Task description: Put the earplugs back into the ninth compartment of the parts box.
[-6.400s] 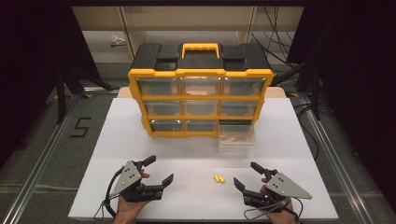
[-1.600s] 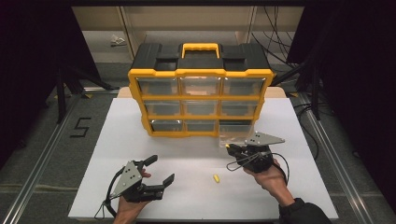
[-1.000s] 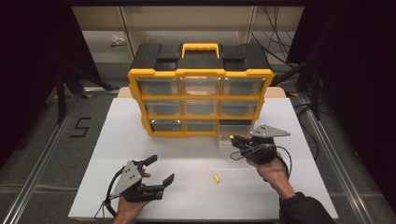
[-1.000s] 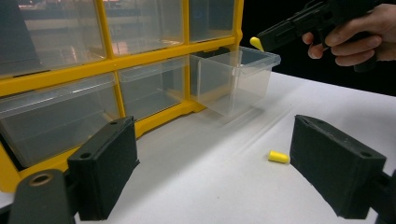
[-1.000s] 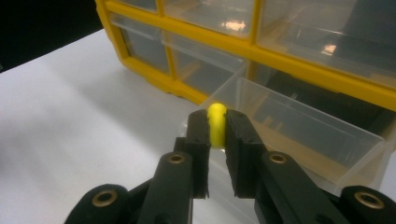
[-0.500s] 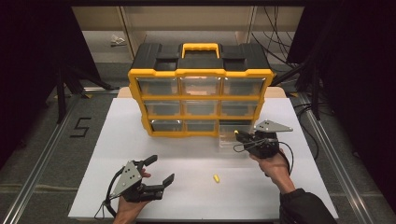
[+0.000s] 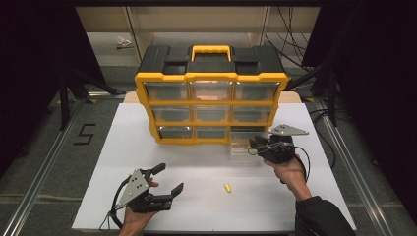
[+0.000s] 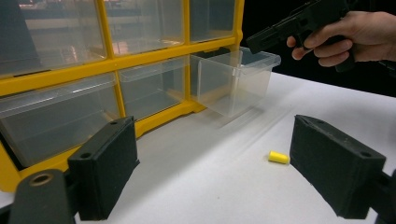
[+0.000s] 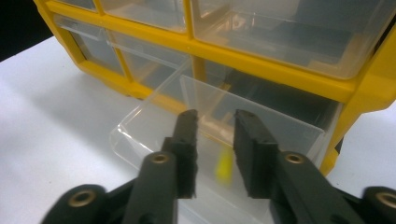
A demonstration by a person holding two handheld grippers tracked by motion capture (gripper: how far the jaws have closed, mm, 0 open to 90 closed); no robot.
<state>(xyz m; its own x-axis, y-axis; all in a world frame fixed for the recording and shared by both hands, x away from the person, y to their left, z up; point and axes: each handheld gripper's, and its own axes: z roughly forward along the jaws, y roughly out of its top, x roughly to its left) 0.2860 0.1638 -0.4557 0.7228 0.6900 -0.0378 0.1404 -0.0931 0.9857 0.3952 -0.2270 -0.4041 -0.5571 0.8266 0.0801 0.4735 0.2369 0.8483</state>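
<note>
Right gripper (image 9: 215, 135): jaws slightly parted, nothing gripped; a yellow piece (image 9: 225, 166) is seen between them, inside the clear drawer (image 9: 140, 123) below. Left gripper (image 8: 215, 172): jaws held wide, empty; a second yellow piece (image 8: 279, 157) lies just inside its right jaw.

It looks like a lab: black curtains (image 7: 364, 73) hang beside the white table (image 7: 147, 147), with loose cables (image 7: 290, 49) (and metal rails (image 7: 44, 162)) around it.

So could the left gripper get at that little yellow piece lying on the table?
Probably yes. The left gripper is open, and the yellow piece lies alone on bare white table with nothing between them. The right gripper is busy over the pulled-out clear drawer.
</note>
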